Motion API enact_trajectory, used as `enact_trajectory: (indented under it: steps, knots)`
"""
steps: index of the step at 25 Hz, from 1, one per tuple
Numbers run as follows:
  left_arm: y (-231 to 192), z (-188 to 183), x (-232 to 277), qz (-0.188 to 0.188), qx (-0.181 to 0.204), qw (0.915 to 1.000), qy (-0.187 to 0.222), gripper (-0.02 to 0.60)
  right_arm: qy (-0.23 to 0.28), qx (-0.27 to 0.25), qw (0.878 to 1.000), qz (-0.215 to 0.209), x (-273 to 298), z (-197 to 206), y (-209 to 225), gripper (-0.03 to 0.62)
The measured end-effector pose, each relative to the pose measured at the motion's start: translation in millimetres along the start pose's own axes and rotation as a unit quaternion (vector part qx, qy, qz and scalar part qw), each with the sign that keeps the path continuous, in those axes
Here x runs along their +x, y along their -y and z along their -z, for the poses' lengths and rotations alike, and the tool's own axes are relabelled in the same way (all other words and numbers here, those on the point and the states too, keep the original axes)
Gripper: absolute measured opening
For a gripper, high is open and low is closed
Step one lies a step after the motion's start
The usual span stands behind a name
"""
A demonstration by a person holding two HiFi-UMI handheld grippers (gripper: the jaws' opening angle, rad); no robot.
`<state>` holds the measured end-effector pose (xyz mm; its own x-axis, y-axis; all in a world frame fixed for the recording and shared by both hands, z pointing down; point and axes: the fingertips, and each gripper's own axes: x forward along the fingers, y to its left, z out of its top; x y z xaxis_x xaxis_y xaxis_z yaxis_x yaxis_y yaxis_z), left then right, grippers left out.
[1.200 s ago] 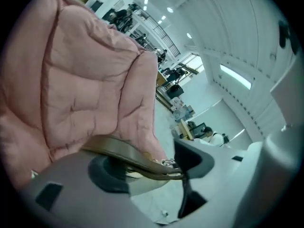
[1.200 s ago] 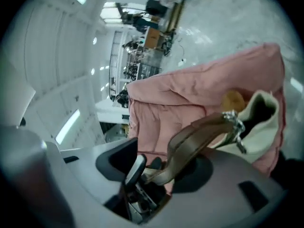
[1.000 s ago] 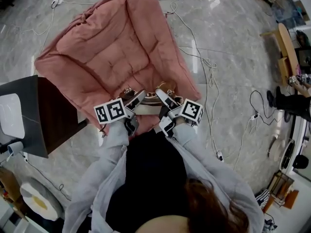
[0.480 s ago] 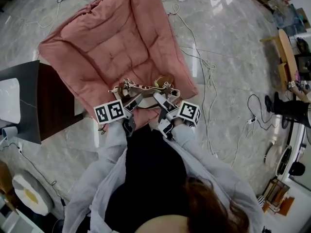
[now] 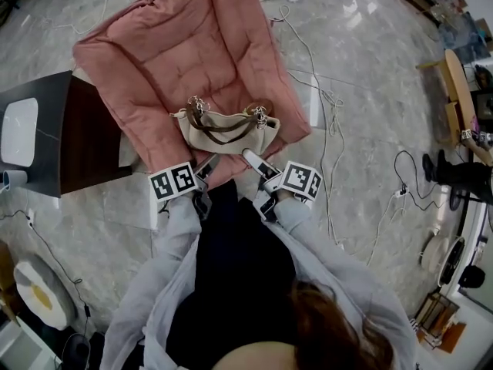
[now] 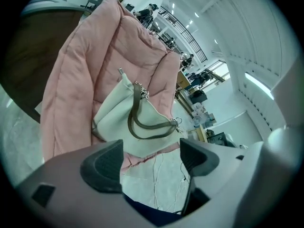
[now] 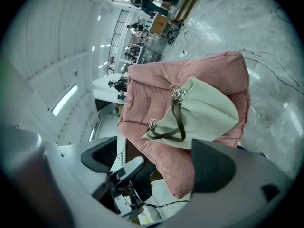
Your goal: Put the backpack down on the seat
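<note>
The backpack is a cream bag (image 5: 227, 129) with brown handles, lying across the front of the pink padded seat (image 5: 177, 45). My left gripper (image 5: 206, 166) hangs just short of the seat's front edge, its jaws opening with nothing between them. Beside it, my right gripper (image 5: 256, 160) is also opening and empty. The left gripper view has the bag (image 6: 123, 113) resting on the seat (image 6: 80, 80) beyond the left gripper (image 6: 149, 158). From the right gripper (image 7: 159, 163), the bag (image 7: 209, 110) lies apart on the seat (image 7: 156, 89).
A dark table (image 5: 69, 137) with a white object (image 5: 17, 129) stands against the seat's left side. Cables (image 5: 323, 91) trail over the marble floor to the right. A wooden stand (image 5: 454, 75) is at far right, a round cushion (image 5: 35, 299) at lower left.
The bag went from both grippers' hold near the seat's edge onto the seat. Both grippers have let go and pulled back toward the person.
</note>
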<state>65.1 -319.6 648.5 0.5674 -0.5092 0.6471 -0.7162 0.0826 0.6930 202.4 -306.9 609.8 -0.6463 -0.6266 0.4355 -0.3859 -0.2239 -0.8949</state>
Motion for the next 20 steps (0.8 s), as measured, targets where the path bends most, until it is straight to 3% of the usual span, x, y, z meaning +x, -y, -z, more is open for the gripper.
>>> enact_trajectory:
  steps: [6, 11, 15, 20]
  knots:
    - [15, 27, -22, 0.007, 0.014, 0.9998, 0.008, 0.377, -0.009, -0.071, 0.997, -0.031, -34, 26, -15, 0.421]
    - [38, 41, -44, 0.021, 0.074, 0.9964, 0.037, 0.36, 0.0, -0.153, 0.986, -0.063, -64, 41, -31, 0.374]
    - [49, 46, -65, 0.006, 0.124, 0.9897, 0.07, 0.257, 0.011, -0.181, 0.979, -0.09, -86, 52, -47, 0.329]
    - [80, 43, -99, 0.015, 0.209, 0.9696, 0.126, 0.116, 0.048, -0.24, 0.965, -0.089, -111, 63, -63, 0.155]
